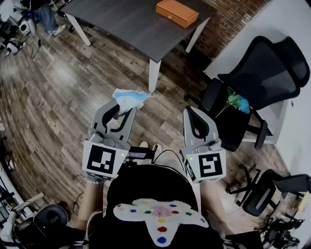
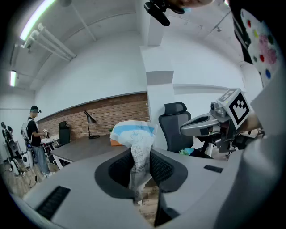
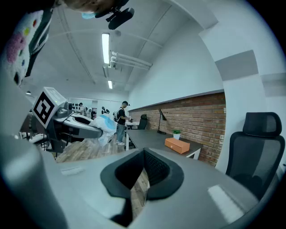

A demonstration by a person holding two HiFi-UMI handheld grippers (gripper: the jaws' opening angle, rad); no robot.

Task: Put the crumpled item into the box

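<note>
The surface (image 1: 121, 29) is a dark grey table top on white legs. It stands on a floor (image 1: 53, 102) of brown wooden planks. An orange box (image 1: 177, 12) lies flat on the surface, near its far corner. In the right gripper view a small potted plant (image 3: 177, 133) stands just behind the box, and a thin black desk lamp (image 3: 161, 119) stands farther along. A black office chair (image 1: 265, 73) stands on the floor to the right.

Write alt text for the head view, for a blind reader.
The left gripper is shut on a crumpled white-and-blue item above a wooden floor; the right gripper beside it is shut and empty. Ahead, a flat orange box lies on a dark grey table.
</note>
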